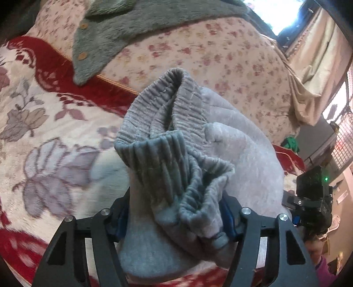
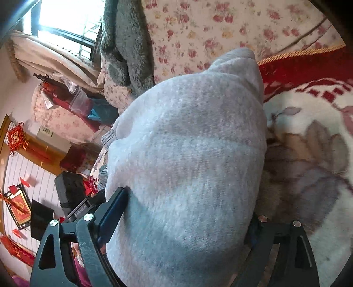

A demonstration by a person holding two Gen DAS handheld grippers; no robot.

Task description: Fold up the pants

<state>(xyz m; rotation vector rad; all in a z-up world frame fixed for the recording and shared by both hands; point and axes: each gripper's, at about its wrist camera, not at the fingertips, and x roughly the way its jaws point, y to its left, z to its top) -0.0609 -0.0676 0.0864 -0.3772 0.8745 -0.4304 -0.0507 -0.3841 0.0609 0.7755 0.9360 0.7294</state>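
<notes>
The pants [image 1: 176, 167], pale grey and folded into a thick bundle, are carried on a bed, over a blanket [image 1: 44, 123] patterned with large flowers and a red border. In the left wrist view the ribbed waistband and a ribbed cuff are seen stacked at the near end of the bundle, and this end is gripped by the left gripper [image 1: 174, 223]: its blue-lined jaws are pressed against both sides of the cloth at a middling width. In the right wrist view the smooth side of the bundle [image 2: 187, 154] fills the middle of the frame, and it is clamped by the right gripper [image 2: 187, 220] with the jaws spread wide around the thick fold; the left pad is seen flat against the fabric, while the right pad is mostly hidden behind it.

Beyond the pants, on the far side, a quilt [image 1: 220, 57] with small red flowers is piled, and a fuzzy grey garment [image 1: 123, 28] with two buttons is draped over it, its lower corner reaching past a gold-corded edge onto the red border. Open blanket is left to the left of the bundle in the left wrist view and to the right of it in the right wrist view. A curtain [image 1: 320, 55] and a bright window [image 1: 278, 13] are seen at the far right edge
</notes>
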